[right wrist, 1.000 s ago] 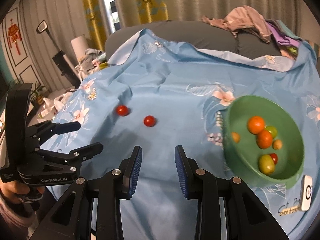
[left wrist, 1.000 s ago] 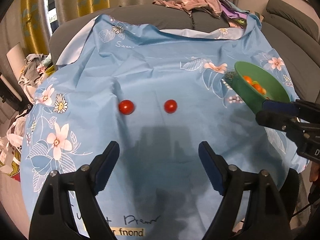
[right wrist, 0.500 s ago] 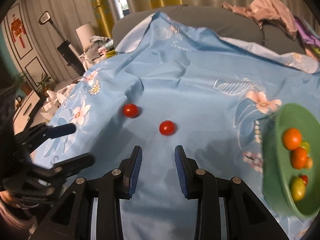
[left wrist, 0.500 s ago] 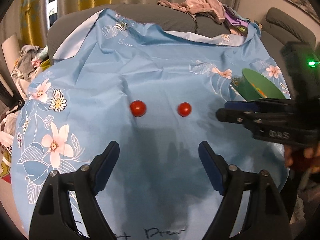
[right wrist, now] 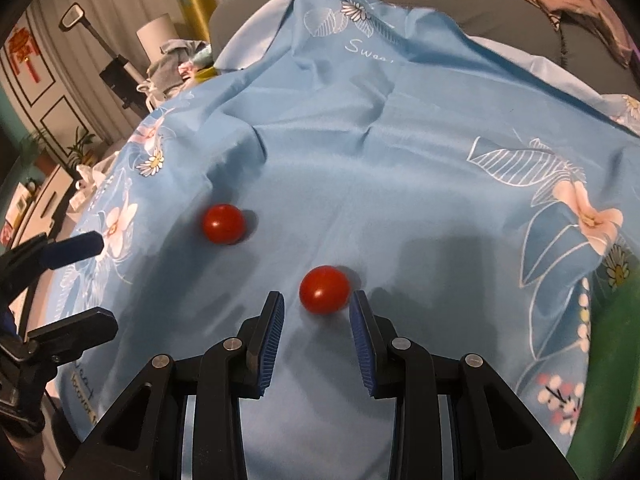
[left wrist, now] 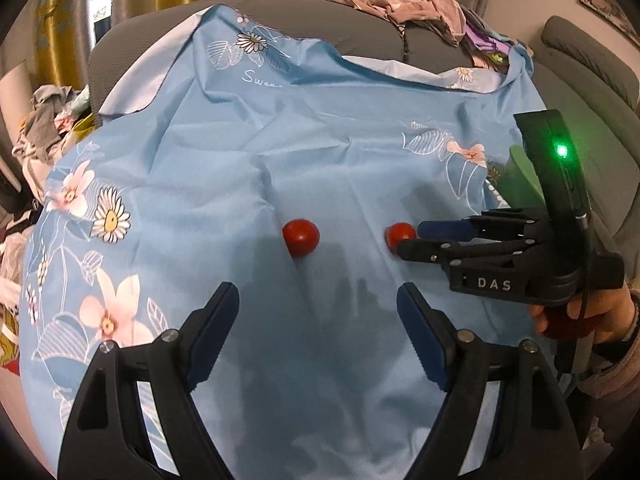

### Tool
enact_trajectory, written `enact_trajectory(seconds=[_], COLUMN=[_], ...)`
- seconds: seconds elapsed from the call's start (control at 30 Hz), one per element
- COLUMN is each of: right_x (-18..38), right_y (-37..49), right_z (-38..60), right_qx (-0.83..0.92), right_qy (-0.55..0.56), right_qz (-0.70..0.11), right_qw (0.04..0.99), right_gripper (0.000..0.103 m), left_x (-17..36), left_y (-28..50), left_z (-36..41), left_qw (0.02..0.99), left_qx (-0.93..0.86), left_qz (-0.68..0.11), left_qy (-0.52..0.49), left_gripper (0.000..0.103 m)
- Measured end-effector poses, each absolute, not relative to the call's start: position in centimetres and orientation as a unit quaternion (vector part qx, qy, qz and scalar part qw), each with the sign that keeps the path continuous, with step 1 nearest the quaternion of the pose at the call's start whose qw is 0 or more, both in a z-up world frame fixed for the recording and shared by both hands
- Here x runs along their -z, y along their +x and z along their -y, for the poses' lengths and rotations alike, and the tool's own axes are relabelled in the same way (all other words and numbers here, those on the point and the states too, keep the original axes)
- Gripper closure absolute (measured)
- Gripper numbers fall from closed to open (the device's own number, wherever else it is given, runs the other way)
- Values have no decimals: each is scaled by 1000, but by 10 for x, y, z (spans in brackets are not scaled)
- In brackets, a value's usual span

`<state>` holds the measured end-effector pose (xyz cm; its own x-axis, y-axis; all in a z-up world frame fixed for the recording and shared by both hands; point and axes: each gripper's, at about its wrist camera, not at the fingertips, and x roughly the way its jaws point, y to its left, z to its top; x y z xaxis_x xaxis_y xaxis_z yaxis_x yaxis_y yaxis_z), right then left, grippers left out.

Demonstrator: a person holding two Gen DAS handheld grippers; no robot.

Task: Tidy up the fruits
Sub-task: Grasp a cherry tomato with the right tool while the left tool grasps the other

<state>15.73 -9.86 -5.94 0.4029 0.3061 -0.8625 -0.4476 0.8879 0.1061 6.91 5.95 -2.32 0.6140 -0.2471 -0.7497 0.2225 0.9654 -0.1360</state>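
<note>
Two red cherry tomatoes lie on the blue floral cloth [left wrist: 320,152]. In the left wrist view the left tomato [left wrist: 301,237] sits ahead of my open, empty left gripper [left wrist: 318,304]. The right tomato [left wrist: 400,233] lies at the tips of my right gripper [left wrist: 410,236]. In the right wrist view that tomato [right wrist: 325,289] lies just beyond my open right gripper [right wrist: 317,305], level with its fingertips and apart from them. The other tomato [right wrist: 222,224] lies farther left. The green bowl's rim [right wrist: 608,360] shows at the right edge.
The cloth [right wrist: 400,140] covers a rounded table and is wrinkled. A pile of clothes [left wrist: 420,8] lies on the grey sofa behind. The left gripper [right wrist: 68,280] shows at the left edge of the right wrist view. Household clutter [right wrist: 168,60] stands at far left.
My right gripper has moved left, away from the green bowl, and down to the right tomato. My left gripper has moved closer to the left tomato. Both stay open.
</note>
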Motion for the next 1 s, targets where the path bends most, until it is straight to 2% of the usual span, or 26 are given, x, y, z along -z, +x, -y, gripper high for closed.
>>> enact_trajectory(seconds=[0.17,0.47,0.67,0.77,1.0], right_x=[67,66,66,66,64], right_y=[164,157,155,154,150], right_z=[97,109,119,123,129], right_qx=[-229,-247,-265,-265,-273], right_qy=[-73,-57,-24,-17,1], right_qz=[-503,-491,-497,-496,-491], right_qw=[830,833,826,827,827], right_gripper=[69,72,72,72,72], left_x=[25,31,43,48,64], left_y=[88,129,151,158,175], left_z=[-56,-43,-32,-25,-14], left_qw=[895,876,860,846,793], left_qx=[138,167,169,180,207], left_qz=[-423,-449,-473,-485,-536], left_qy=[5,52,93,125,201], left_gripper=[23,43,46,52,58])
